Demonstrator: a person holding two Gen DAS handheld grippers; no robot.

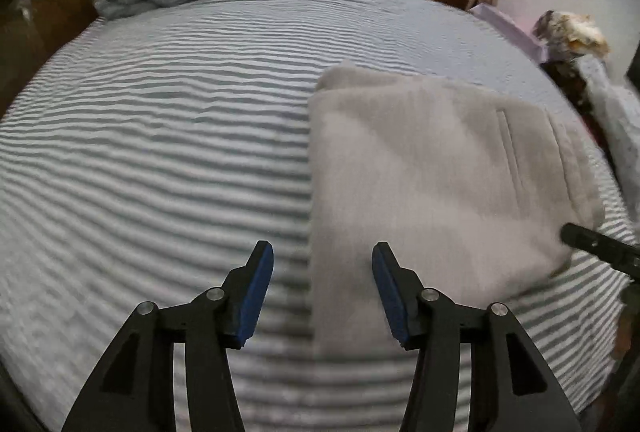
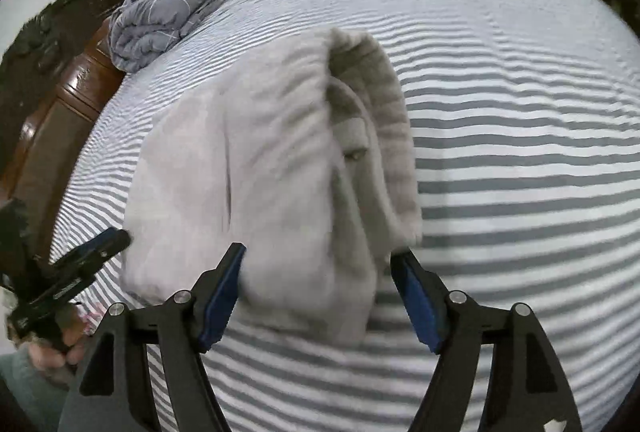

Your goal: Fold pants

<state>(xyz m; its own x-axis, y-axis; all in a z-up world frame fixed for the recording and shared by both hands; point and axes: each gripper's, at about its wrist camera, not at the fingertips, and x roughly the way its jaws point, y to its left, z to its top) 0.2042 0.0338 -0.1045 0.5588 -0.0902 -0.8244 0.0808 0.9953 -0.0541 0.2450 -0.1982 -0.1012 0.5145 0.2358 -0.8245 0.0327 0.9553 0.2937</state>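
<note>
Pants [image 2: 256,172] folded into a pale grey stack, flat on striped bed [image 1: 140,136], waistband on the right in right view. Left gripper [image 1: 322,288] jaws apart, empty, over stack's near left edge. Right gripper [image 2: 320,288] jaws wide, straddling near end of stack, pads not pressing it; quilt [image 2: 172,20] bundled at far left.

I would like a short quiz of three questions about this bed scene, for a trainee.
1. True or false: the left gripper clamps the pants.
2. The pants lie on: A) a wooden floor, B) a striped bedsheet, C) a chair.
3. Fill in: near the headboard lies a crumpled grey ____.

Key: 1. false, its jaws stand open, like those of the right gripper; 2. B; 3. blanket.
</note>
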